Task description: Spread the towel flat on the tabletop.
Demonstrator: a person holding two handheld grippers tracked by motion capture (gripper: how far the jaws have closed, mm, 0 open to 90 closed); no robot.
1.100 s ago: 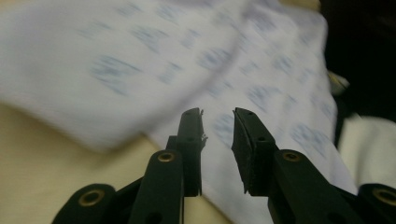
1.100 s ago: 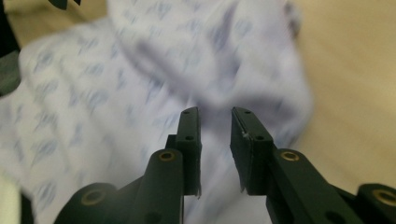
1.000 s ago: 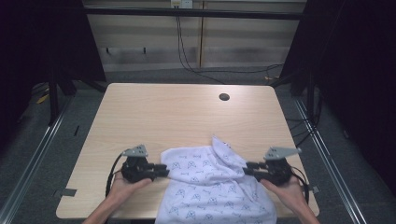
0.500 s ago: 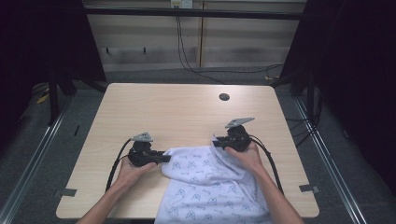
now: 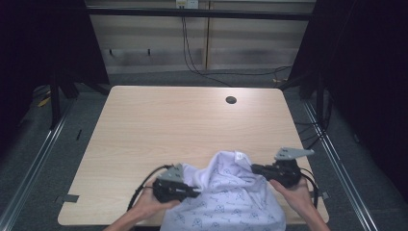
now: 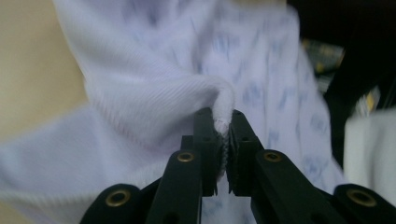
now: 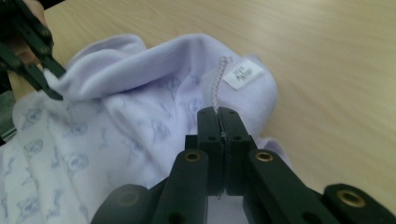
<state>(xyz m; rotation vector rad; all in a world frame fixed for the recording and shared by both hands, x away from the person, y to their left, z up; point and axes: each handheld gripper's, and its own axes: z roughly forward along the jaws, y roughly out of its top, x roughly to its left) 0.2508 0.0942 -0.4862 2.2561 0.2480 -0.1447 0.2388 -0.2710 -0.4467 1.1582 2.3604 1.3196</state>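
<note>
Printed white garment (image 5: 226,199) bunched at counter (image 5: 159,125) near edge, lower part cut off, left claw (image 6: 223,140) clamped on a fabric fold, right claw (image 7: 219,135) closed on its edge below the neck label (image 7: 242,73).

Both grippers, the left gripper (image 5: 193,191) at lower centre-left of the high view and the right gripper (image 5: 255,169) at lower right, are black and blocky, each topped by a grey three-cornered plate. A black cable (image 5: 144,185) loops from the left one. In the gripper views, the jaws are flat black bars fixed with brass-coloured rivets (image 6: 185,157). The forearms (image 5: 126,222) are bare, with no sleeves in view.
</note>
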